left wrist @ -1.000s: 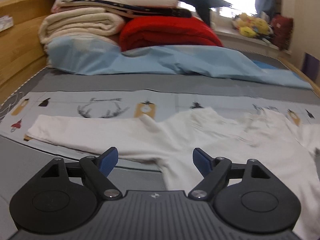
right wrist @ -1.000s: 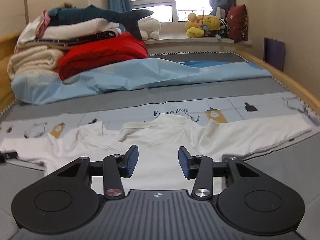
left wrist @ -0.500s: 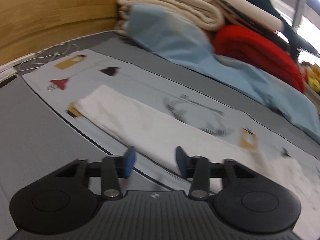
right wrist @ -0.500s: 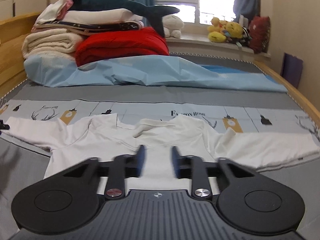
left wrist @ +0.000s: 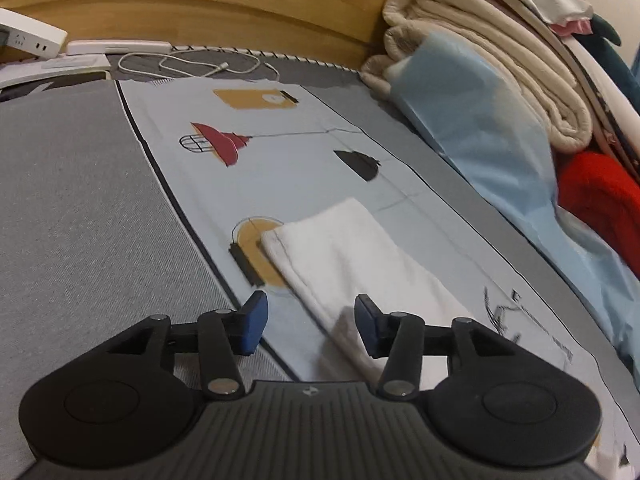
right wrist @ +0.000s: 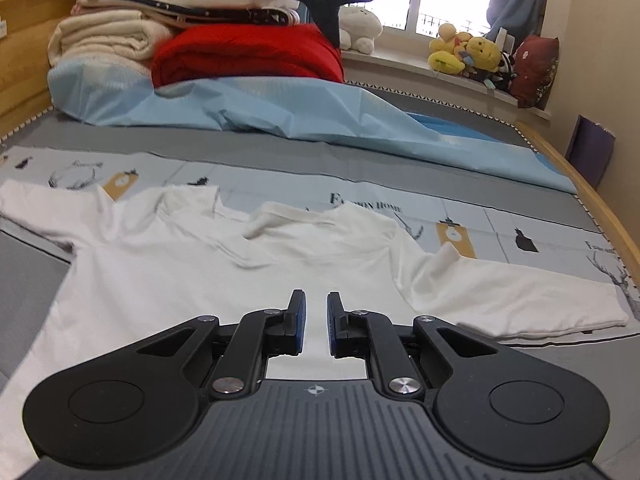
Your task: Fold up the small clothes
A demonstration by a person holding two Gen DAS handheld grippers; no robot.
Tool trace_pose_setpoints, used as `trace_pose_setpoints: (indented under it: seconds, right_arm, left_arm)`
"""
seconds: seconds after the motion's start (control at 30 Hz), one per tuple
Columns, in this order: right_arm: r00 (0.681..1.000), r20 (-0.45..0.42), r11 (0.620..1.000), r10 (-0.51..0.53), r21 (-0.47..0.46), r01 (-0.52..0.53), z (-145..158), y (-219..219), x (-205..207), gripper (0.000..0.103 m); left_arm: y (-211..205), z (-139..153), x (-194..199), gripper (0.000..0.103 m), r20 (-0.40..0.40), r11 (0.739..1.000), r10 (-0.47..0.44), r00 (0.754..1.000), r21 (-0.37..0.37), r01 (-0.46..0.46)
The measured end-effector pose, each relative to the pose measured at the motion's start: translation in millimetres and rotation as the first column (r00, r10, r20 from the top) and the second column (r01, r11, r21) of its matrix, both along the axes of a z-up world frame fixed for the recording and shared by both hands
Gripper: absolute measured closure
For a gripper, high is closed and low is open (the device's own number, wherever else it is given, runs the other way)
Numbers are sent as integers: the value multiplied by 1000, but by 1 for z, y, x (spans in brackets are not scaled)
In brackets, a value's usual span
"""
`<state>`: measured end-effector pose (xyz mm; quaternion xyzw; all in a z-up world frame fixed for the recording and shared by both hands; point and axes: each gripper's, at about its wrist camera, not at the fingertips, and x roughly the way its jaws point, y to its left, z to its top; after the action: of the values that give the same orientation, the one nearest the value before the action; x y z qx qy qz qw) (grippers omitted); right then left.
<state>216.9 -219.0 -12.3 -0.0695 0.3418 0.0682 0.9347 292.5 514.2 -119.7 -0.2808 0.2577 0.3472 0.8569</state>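
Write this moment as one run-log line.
left tongs: opening over sleeve end | right tongs: nearly shut, empty, above shirt

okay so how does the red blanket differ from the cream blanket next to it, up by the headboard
Colour: the red blanket is vivid red, the cream blanket pale off-white. Load: the cream blanket carries a stack of folded linens, while the red blanket has only a dark plush fish tail hanging over it. Position: the cream blanket lies nearer the wooden headboard. Both are folded and rest on the light blue sheet.

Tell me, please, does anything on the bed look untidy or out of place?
The white long-sleeved shirt lies spread but rumpled: its collar is bunched and a fold stands up on one sleeve. Nothing looks spilled or damaged.
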Motion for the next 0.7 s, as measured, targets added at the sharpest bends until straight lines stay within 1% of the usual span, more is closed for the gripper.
trace_pose_setpoints:
  seconds: [0.07,0.1,0.13,0.17,0.2,0.23,0.27,0.37,0.47,0.57,0.63,0.7]
  right_arm:
    - [1000,-9,1000,-9,-5,9,-1,-5,1,92]
    - [1000,-12,1000,-14,-5,14,-2,-6,2,92]
    - [1000,-14,1000,-18,-4,18,-2,-8,2,92]
    - [1000,-15,1000,-19,-2,19,-2,-8,2,92]
    - [1000,-13,1000,-19,-2,19,-2,-9,2,92]
    - [1000,-8,1000,-17,-1,17,0,-8,1,92]
    - [1000,-3,1000,-13,-1,13,1,-8,0,92]
    - [1000,11,1000,-13,13,13,6,-8,-3,92]
    - [999,19,999,-26,41,26,13,-10,-6,92]
    - [999,30,997,-33,64,31,19,-12,-11,92]
    - [999,36,997,-36,71,33,21,-14,-16,92]
    - [998,42,997,-39,66,36,23,-18,-22,92]
  left_arm:
    - [-7,1,7,52,-14,1000,8,1000,22,-7]
    - [-10,2,9,71,-19,1000,4,1000,26,-4]
    - [-12,1,12,101,-23,1000,-13,1000,10,13]
    - [-14,0,14,100,-29,1000,-18,999,-3,18]
    - [-20,3,12,100,-35,1000,-1,999,17,1]
    - [-27,10,10,100,-44,998,18,999,55,-16]
    - [-35,15,12,100,-44,997,19,999,74,-16]
    - [-58,43,8,100,-3,993,-12,1000,115,12]
    - [-88,80,1,100,37,986,-82,996,149,75]
    - [-126,118,-3,100,89,978,-158,984,150,143]
    - [-162,143,-4,100,119,965,-231,966,153,212]
    - [-204,162,-6,100,132,943,-307,942,174,283]
